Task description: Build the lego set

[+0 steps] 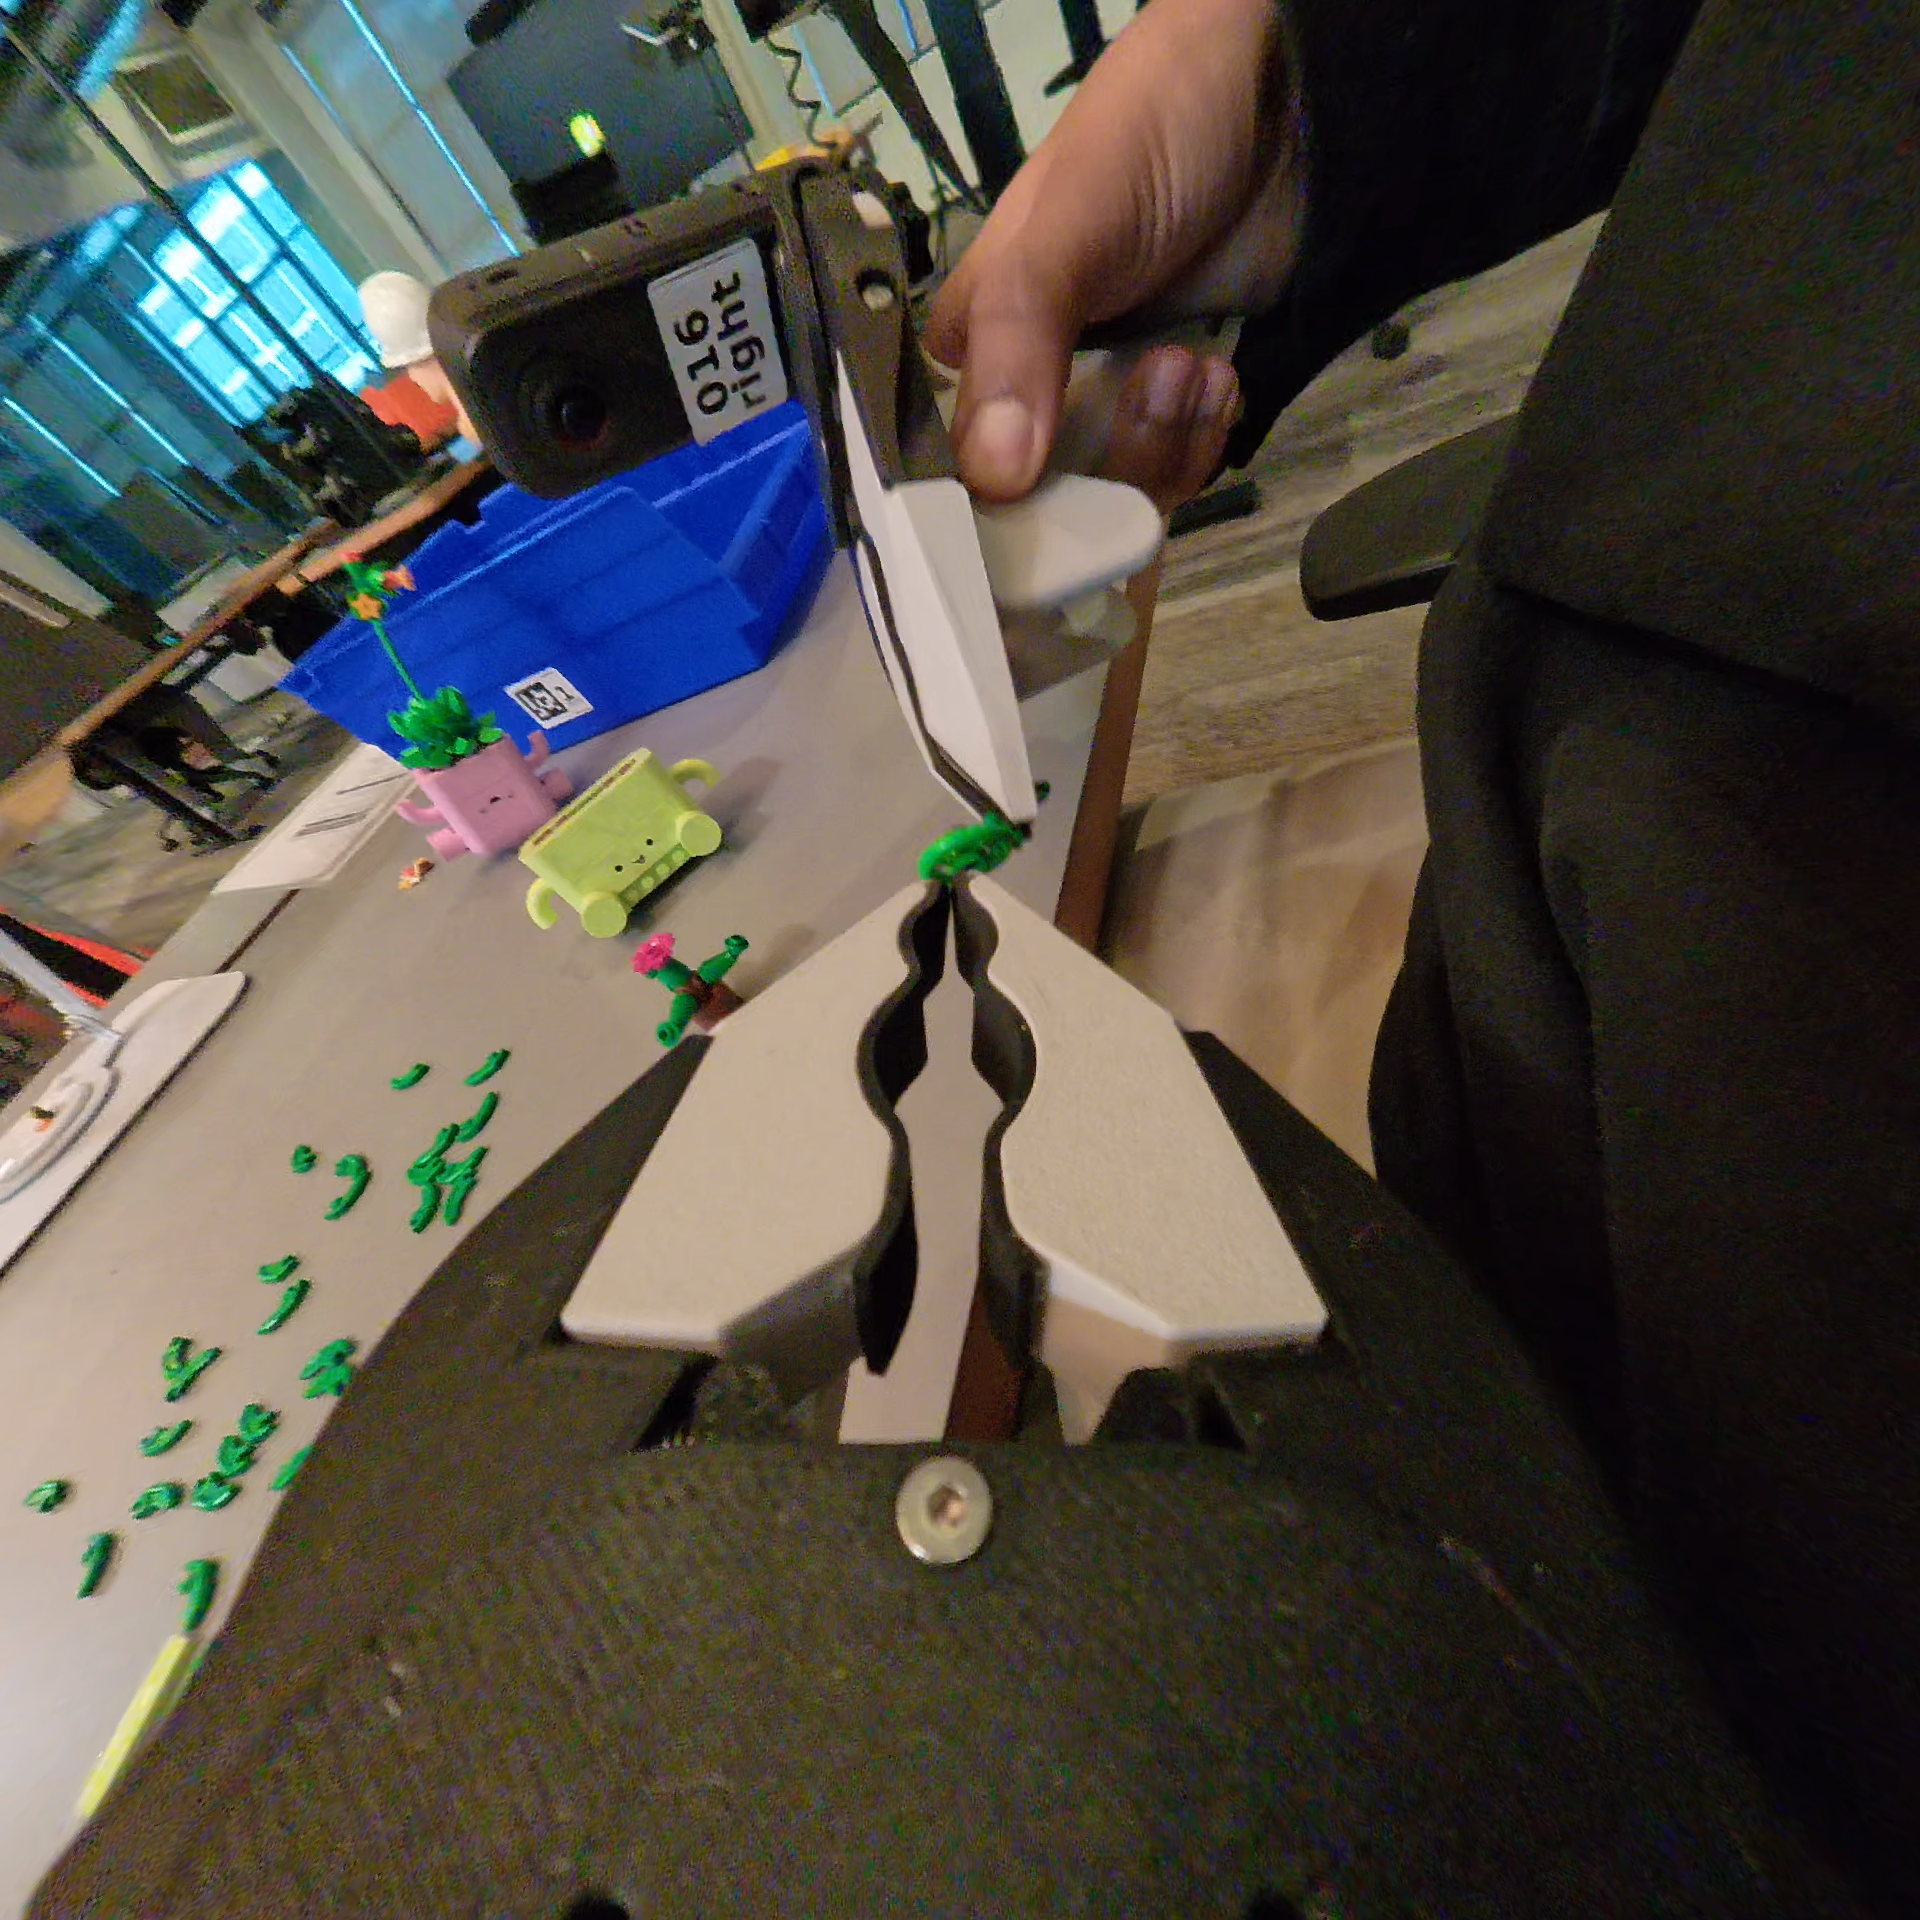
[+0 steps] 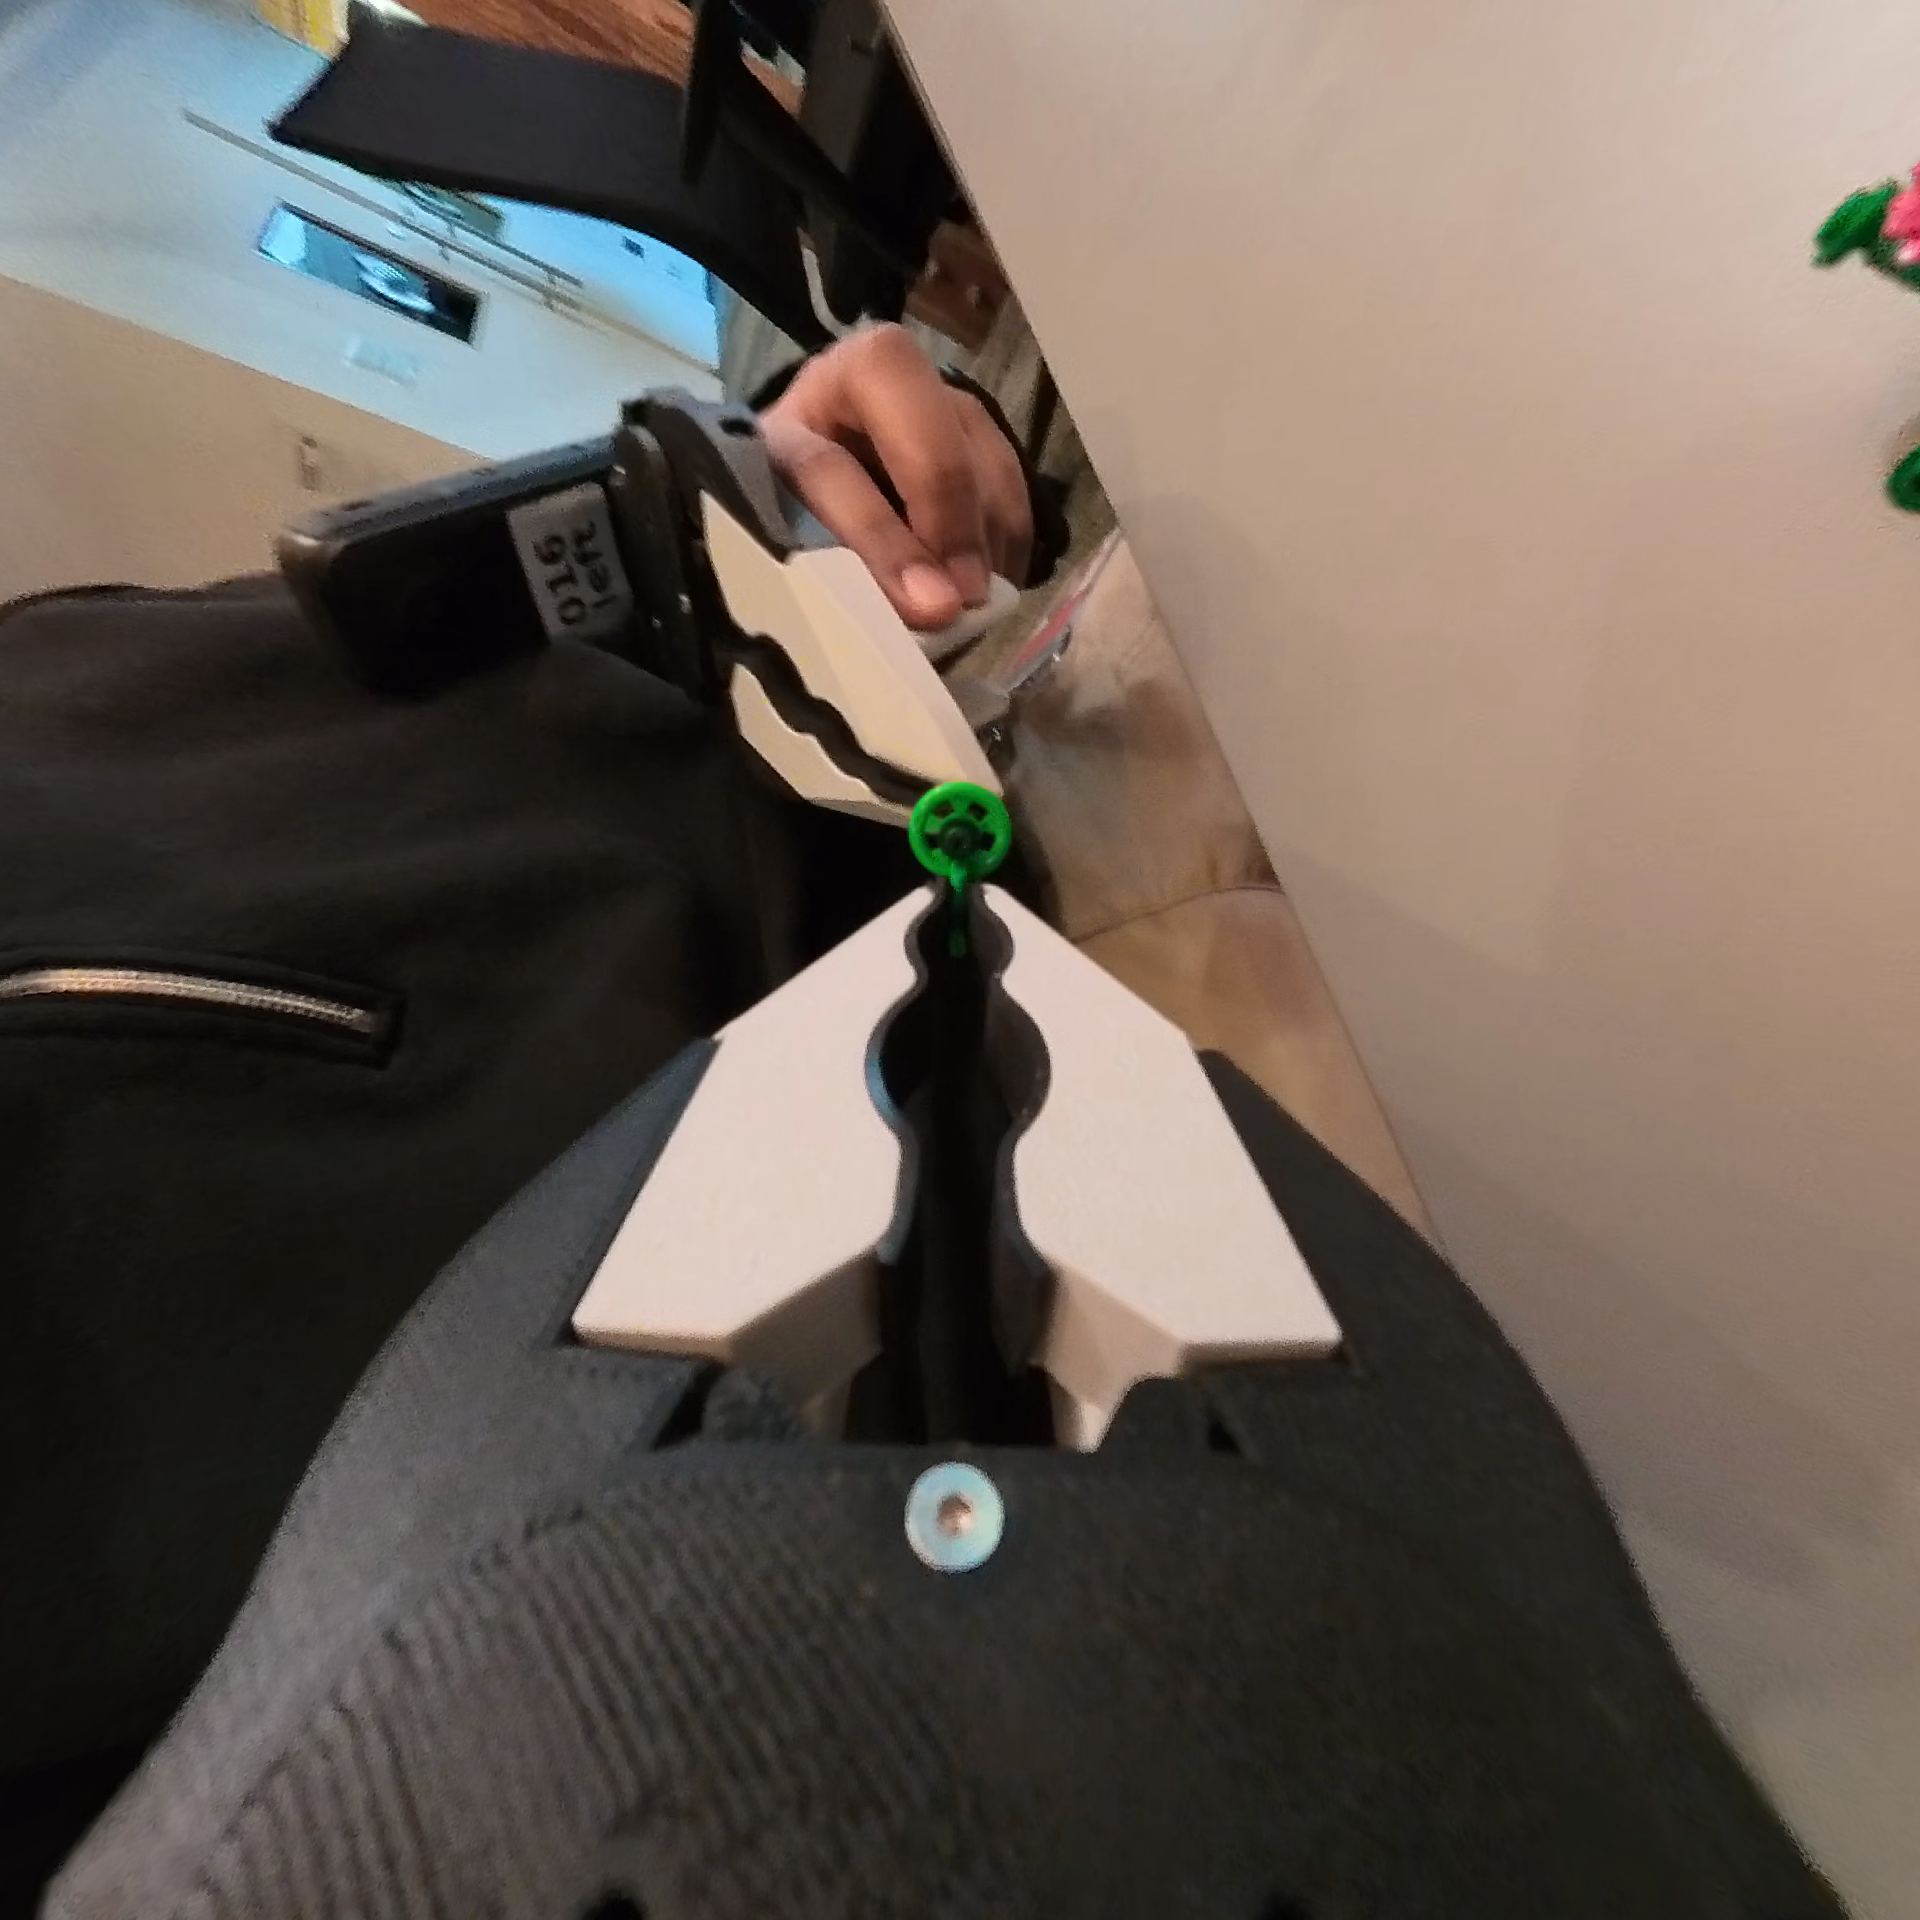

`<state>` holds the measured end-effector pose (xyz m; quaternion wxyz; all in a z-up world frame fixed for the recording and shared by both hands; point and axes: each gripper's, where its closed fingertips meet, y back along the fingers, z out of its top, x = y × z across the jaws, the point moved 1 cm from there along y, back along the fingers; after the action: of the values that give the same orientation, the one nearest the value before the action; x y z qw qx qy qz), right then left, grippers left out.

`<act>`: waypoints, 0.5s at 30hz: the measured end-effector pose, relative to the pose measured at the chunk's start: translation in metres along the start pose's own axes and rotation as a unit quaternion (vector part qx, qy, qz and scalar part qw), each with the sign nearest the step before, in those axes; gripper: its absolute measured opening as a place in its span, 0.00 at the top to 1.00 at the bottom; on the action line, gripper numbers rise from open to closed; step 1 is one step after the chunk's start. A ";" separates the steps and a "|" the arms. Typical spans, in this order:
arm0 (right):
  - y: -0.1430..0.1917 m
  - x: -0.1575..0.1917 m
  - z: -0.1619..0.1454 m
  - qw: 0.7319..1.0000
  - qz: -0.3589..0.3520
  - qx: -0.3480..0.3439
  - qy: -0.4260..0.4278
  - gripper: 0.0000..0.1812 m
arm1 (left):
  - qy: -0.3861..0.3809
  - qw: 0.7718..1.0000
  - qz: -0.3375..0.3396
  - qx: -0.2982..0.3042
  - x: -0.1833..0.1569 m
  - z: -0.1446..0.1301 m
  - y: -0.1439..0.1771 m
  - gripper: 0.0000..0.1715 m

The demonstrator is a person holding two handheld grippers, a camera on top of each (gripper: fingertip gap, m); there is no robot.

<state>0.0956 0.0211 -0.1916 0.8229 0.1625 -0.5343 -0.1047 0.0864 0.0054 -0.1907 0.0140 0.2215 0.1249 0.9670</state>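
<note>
My left gripper (image 1: 951, 894) is shut on a small green ring piece (image 1: 966, 847), held in the air just off the table's near edge. My right gripper (image 1: 1013, 816) comes down from above and meets it tip to tip. In the right wrist view, my right gripper (image 2: 956, 899) is shut on a thin green leaf piece (image 2: 956, 920) that touches the spoked green ring (image 2: 958, 826) at the left gripper's tips (image 2: 951, 805). Several loose green leaf pieces (image 1: 447, 1164) lie scattered on the grey table (image 1: 260, 1039).
A pink pot with a plant (image 1: 478, 800), a lime-green pot (image 1: 623, 842) and a small pink flower on a brown base (image 1: 691, 982) stand on the table. A blue bin (image 1: 582, 603) is behind them. A paper sheet (image 1: 322, 821) and a white board (image 1: 104, 1070) lie at the left. The person's black clothing fills the right. Both grippers' tips are close together, under 4 cm apart.
</note>
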 end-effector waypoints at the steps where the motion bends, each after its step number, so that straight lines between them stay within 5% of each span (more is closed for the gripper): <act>1: 0.000 -0.003 -0.002 1.000 -0.014 0.008 0.005 1.00 | -0.002 1.000 0.009 -0.002 0.002 0.001 0.000 0.99; 8: -0.006 0.014 -0.010 0.998 0.033 0.060 0.013 1.00 | 0.115 0.989 -0.084 -0.044 -0.009 0.008 0.007 0.78; 15: -0.012 0.036 -0.017 0.989 0.111 0.098 0.005 1.00 | 0.203 0.960 -0.163 -0.106 -0.018 0.030 0.023 0.87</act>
<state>0.1254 -0.0003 -0.1719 0.8120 0.1822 -0.5529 0.0406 0.1161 -0.0108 -0.1663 0.1695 -0.0059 0.0561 0.9839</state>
